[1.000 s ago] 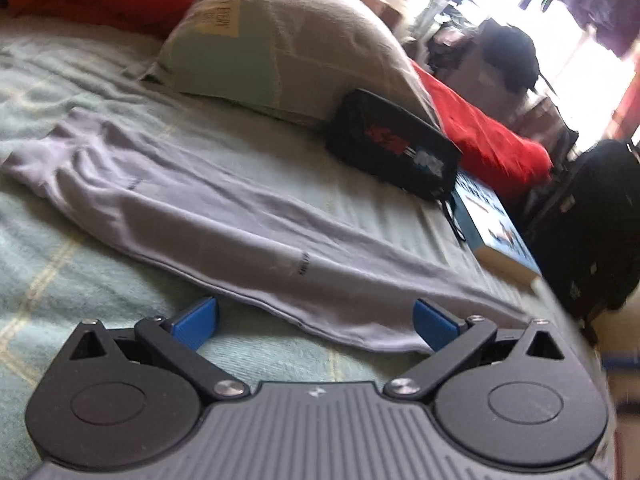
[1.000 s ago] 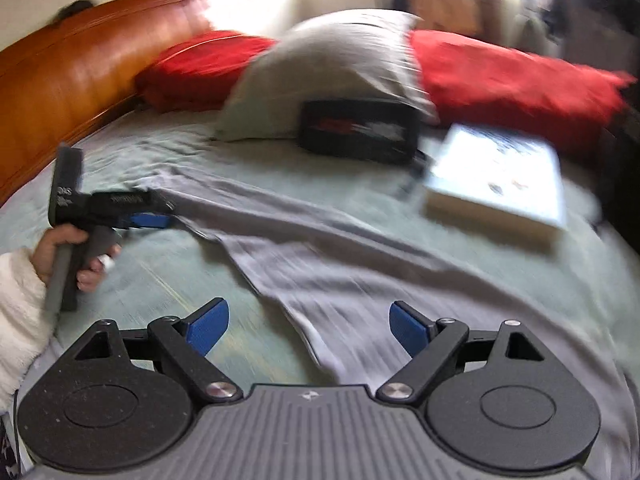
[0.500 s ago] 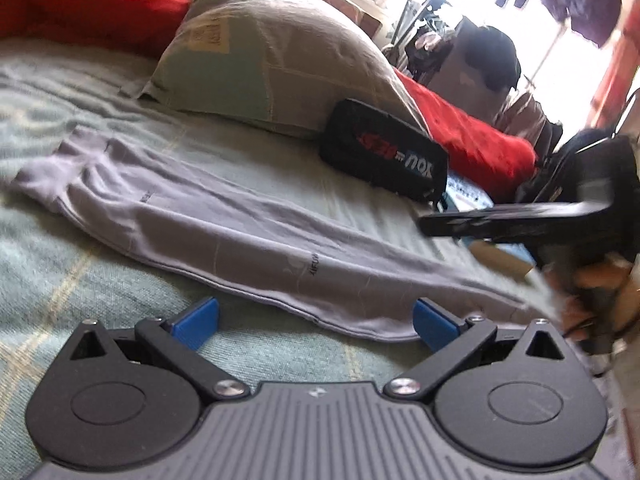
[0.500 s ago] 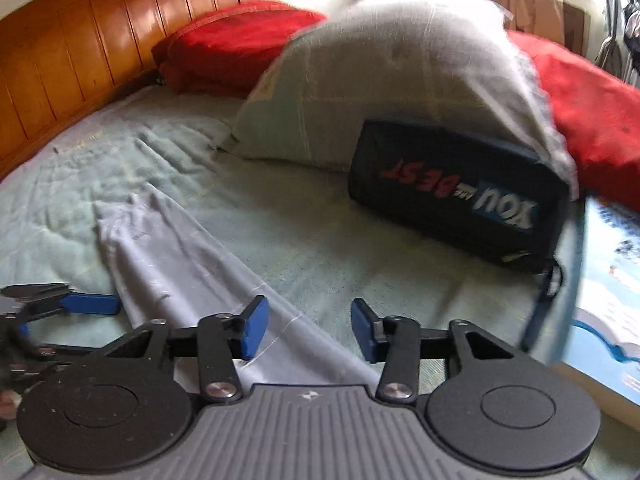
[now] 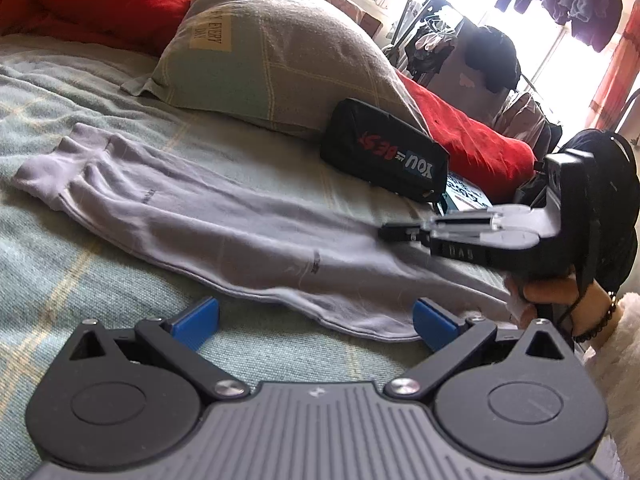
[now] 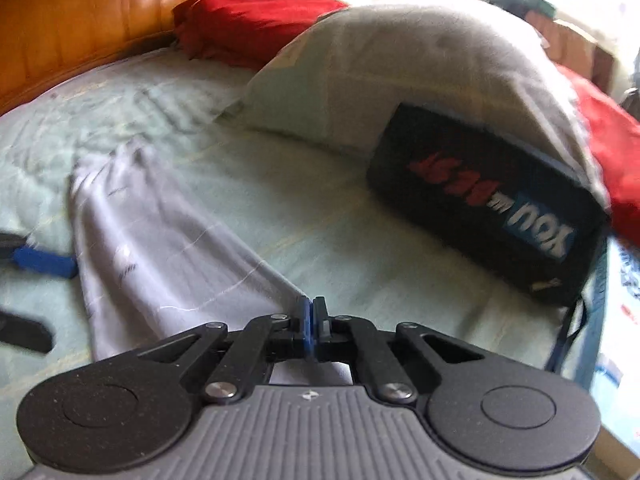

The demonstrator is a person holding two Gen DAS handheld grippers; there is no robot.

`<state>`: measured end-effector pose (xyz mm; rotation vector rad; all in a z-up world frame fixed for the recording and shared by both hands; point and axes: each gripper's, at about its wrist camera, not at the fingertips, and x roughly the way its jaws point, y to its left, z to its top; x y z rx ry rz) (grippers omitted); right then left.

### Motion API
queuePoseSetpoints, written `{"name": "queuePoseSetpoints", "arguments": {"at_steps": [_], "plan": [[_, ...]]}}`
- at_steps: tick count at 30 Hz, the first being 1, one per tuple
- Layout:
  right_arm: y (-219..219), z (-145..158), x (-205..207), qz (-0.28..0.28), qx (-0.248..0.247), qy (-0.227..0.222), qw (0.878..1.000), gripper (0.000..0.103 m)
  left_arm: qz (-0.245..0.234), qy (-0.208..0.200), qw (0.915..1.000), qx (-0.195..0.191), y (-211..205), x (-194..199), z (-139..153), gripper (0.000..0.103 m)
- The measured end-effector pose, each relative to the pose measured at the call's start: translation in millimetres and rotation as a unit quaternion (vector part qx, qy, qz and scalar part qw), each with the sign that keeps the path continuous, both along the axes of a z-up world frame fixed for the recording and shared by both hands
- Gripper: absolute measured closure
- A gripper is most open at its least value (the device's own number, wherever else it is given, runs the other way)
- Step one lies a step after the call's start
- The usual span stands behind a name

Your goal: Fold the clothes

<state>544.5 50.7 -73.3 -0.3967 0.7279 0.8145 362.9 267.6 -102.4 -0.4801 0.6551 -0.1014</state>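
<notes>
Lying flat on the bed [image 5: 48, 280], grey garment [image 5: 240, 236]; left gripper [image 5: 316, 320] jaws apart, right gripper [image 6: 311, 320] clamped on its edge

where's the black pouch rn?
The black pouch lies on the bed, leaning against the grey pillow. In the left wrist view it sits right of centre, beyond the grey garment.
</notes>
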Motion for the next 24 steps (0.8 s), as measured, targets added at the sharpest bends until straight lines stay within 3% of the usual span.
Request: {"name": "queuePoseSetpoints", "arguments": {"at_steps": [4, 8, 11, 15, 17, 21, 24], "plan": [[-7.0, 2.1, 23.6, -0.063, 0.018, -0.014, 0.998, 0.100, 0.000, 0.000, 1.0000, -0.001, 0.2, -0.7, -0.1, 0.001], [-10.4, -3.2, 32.7, -0.077, 0.011, 0.013, 0.997, 0.094, 0.003, 0.002, 1.0000, 0.007, 3.2, -3.4, 5.3, 0.001], [-8.9, 6.9, 24.7, -0.055, 0.026, 0.012, 0.998, 0.083, 0.006, 0.005, 0.9998, 0.017, 6.8, -6.4, 11.6, 0.001], [8.9, 21.2, 17.7, -0.017, 0.049, 0.016, 0.999, 0.078, 0.012, 0.008, 0.9994, 0.032, 13.6, -11.2, 20.2, 0.001], [23.6, 24.8, 16.8, 0.004, 0.059, 0.021, 0.998, 0.067, 0.020, 0.010, 0.9989, 0.041, 24.9, -15.8, 23.4, 0.001], [72.2, 18.5, 14.1, 0.057, 0.046, 0.022, 0.997, 0.064, 0.037, 0.018, 0.9989, 0.024, 55.3, -22.0, 21.2, 0.001], [108.7, 14.4, 13.9, 0.096, 0.044, 0.020, 0.994, 0.056, 0.033, 0.019, 0.9992, -0.008, 71.2, -23.9, 16.7, 0.001]]}}
